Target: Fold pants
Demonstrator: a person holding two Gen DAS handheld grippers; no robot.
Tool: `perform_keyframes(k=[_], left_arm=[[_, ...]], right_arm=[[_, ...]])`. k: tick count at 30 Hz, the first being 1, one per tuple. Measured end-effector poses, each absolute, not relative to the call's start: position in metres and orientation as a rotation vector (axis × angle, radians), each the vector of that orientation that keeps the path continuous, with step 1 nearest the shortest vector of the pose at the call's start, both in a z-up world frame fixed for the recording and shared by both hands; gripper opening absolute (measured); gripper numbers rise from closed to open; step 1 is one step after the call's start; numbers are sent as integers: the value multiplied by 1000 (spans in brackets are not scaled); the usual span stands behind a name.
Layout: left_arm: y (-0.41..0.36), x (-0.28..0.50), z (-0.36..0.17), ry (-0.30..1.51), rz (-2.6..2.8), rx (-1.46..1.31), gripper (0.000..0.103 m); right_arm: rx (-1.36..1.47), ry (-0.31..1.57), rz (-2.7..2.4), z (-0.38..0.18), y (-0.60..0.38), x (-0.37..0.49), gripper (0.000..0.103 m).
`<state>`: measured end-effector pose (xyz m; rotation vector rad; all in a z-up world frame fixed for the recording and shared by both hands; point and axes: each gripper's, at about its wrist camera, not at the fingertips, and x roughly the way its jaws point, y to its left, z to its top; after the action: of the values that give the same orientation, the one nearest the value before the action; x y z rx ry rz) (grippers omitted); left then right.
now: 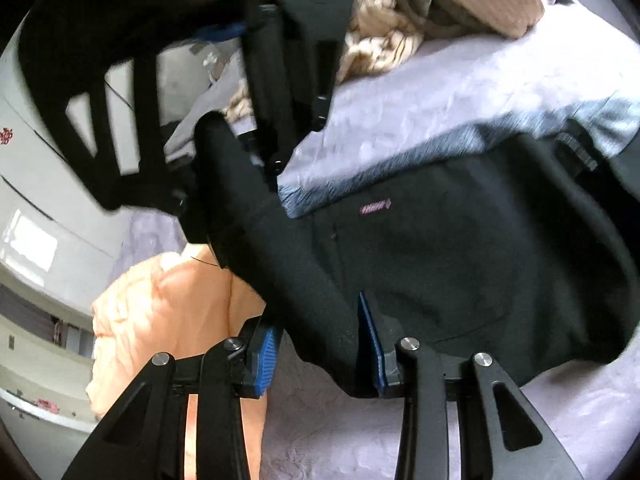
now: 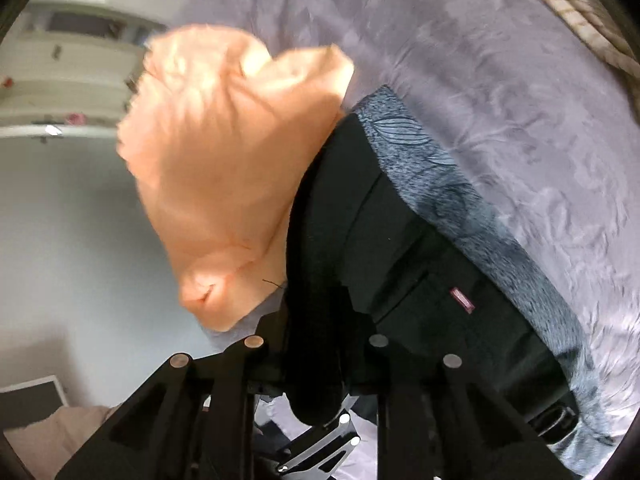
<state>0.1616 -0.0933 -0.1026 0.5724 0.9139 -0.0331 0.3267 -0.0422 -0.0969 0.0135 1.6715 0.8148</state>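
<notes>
On the lavender bedspread (image 1: 420,92) the black pants (image 1: 460,248) lie at centre, one rolled edge lifted toward seven o'clock. The left gripper (image 1: 320,360) pinches that thick fold between its blue pads. In the right wrist view, the right gripper (image 2: 320,384) clamps the same dark cloth, its fingertips buried under fabric and hard to make out. A peach garment (image 2: 224,160) sits at ten o'clock, blurred. Beige clothes (image 1: 424,12) at one o'clock are cut off.
</notes>
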Motion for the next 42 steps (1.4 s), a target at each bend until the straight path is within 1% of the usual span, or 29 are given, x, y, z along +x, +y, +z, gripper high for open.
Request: perform_keyframes(k=[5,11,16,20,22,26,31,34,36,37,38,42], left_arm=[[-117,155,-61,852,-119,505,39],[-171,141,-17,770,-250,493,39],[-232,125,5,719,-386,515,39],[-284,112,4,715,-484,556,39],[-311,108,-5,722,-539,589,39],[-359,91,-34,733,-620,677,39],[-405,77,-82,830,-690,760,39],[-414,72,-102,868,-696,788,39],[-415,70,-104,875,-698,803,47],[-413,69,-101,885,-711,799,54],[-410,70,-98,895,-718,790,57],[-387,71,-81,907,-731,753,57]], right_arm=[[286,1543,854,-63,-122,313,20],[537,1354,823,-25,-227,282,20],[664,1221,746,-5,-317,246,20],[744,1159,668,-5,-384,218,20],[803,1138,622,-14,-419,201,21],[897,1120,523,-52,-480,173,20],[963,1197,396,-122,-527,149,21],[979,1249,346,-153,-540,141,22],[1026,1240,349,-163,-546,135,22],[1041,1226,352,-164,-547,134,22],[1039,1221,354,-163,-547,133,22],[994,1236,336,-153,-543,134,26]])
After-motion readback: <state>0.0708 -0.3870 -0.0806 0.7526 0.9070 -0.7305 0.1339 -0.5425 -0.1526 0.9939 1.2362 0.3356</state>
